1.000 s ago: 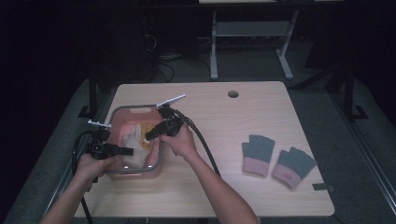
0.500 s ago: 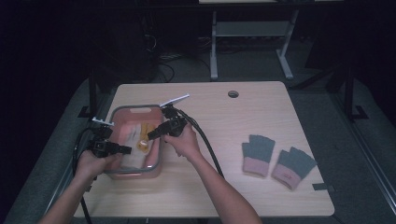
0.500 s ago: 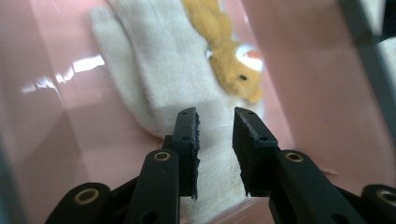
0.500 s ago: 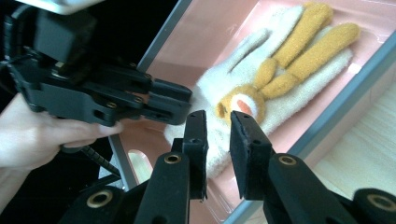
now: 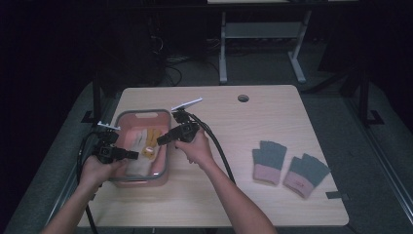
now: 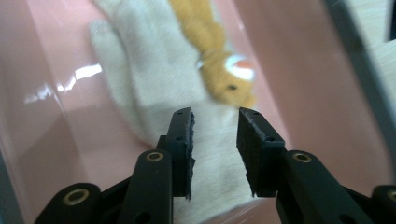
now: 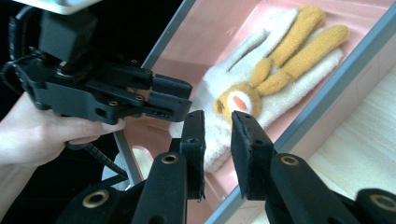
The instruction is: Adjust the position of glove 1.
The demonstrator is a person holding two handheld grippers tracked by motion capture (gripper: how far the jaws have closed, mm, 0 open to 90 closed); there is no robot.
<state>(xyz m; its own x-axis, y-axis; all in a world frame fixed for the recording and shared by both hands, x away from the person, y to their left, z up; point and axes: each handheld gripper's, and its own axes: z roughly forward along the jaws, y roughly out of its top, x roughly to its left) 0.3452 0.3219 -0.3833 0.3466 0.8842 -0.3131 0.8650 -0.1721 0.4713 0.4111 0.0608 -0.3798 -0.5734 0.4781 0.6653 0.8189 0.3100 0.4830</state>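
Observation:
A pink bin with a grey rim (image 5: 141, 113) stands on the left of the table. In it lies a cream glove (image 5: 139, 142) with orange fingers and a small orange animal face (image 7: 239, 101). My left gripper (image 5: 131, 155) reaches in from the bin's near left side. It is open just above the glove's cuff (image 6: 219, 158), with nothing between the jaws. My right gripper (image 5: 160, 140) hovers over the bin's right rim (image 7: 327, 93), open by a narrow gap and holding nothing. In the right gripper view the left gripper (image 7: 187, 97) is close, to the left.
Two grey fingerless gloves with pink cuffs (image 5: 269, 161) (image 5: 304, 173) lie side by side on the right of the wooden table. A cable hole (image 5: 243, 98) sits near the far edge. Cables trail from both grippers toward the near edge.
Very little: both grippers stay at the bin, and the right hand has drifted slightly to the right.

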